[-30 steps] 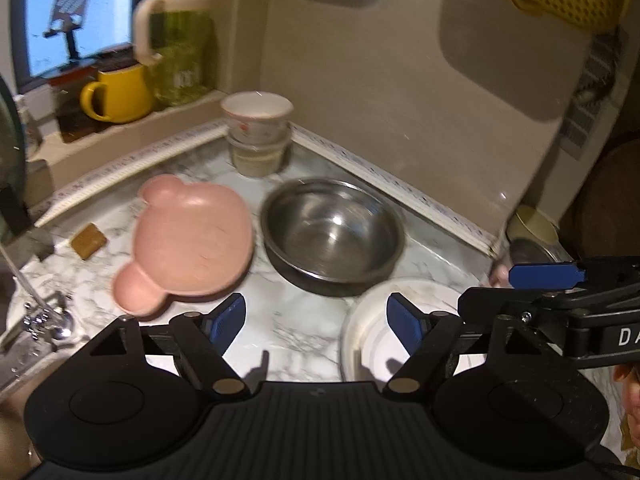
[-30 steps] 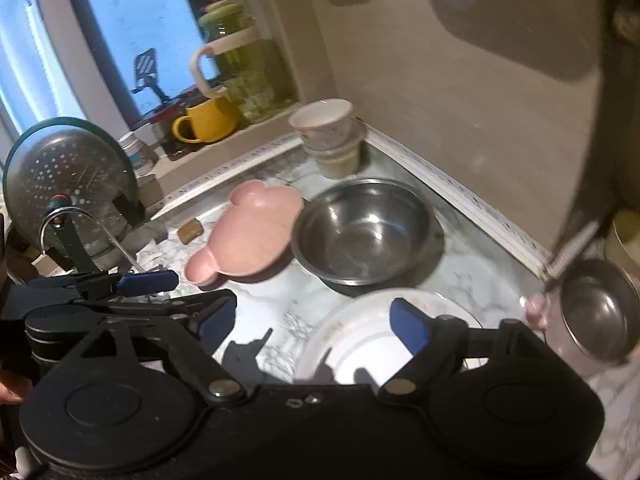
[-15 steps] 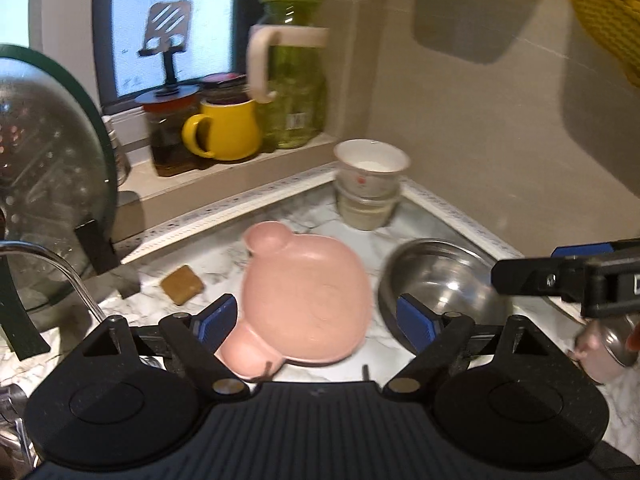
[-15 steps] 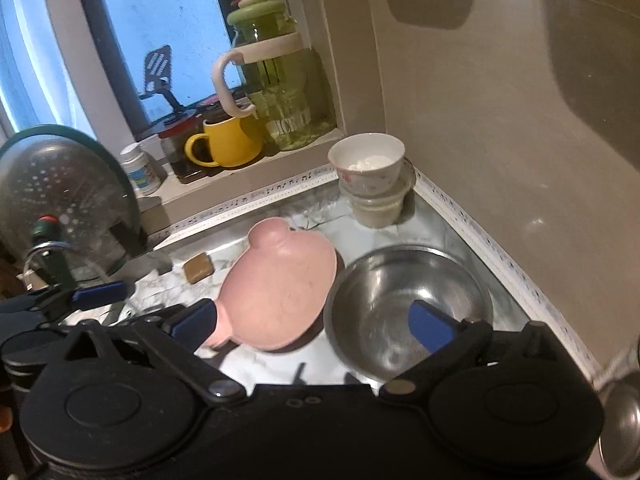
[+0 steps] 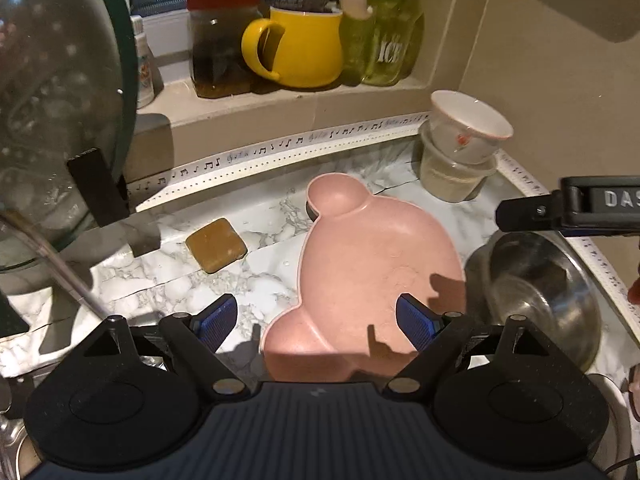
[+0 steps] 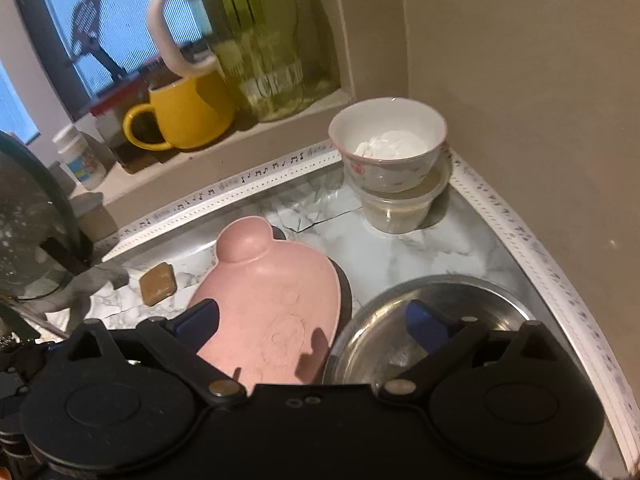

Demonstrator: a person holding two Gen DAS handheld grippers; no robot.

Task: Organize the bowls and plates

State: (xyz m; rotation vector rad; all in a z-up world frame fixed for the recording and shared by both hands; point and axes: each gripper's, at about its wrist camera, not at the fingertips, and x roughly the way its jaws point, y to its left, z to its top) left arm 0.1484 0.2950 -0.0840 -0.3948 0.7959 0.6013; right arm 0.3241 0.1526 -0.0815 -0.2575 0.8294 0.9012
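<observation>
A pink bear-shaped plate (image 5: 372, 276) lies on the marble counter, also in the right wrist view (image 6: 272, 304). A steel bowl (image 5: 540, 296) sits to its right, also in the right wrist view (image 6: 404, 328). A white floral bowl (image 5: 468, 132) is stacked on a clear plastic tub (image 5: 452, 180) in the back corner, also in the right wrist view (image 6: 388, 144). My left gripper (image 5: 316, 320) is open and empty just above the plate's near edge. My right gripper (image 6: 312, 320) is open and empty over the plate and steel bowl. Its arm (image 5: 568, 208) shows at the left view's right edge.
A yellow mug (image 5: 300, 48), a dark jar (image 5: 222, 44) and a green glass pitcher (image 6: 264, 40) stand on the window ledge. A brown square pad (image 5: 216, 244) lies on the counter. A glass lid (image 5: 52, 112) stands at left by the faucet.
Both grippers have moved forward and lower toward the back corner. The pink plate and steel bowl now sit right under the fingertips. The white plate has left view.
</observation>
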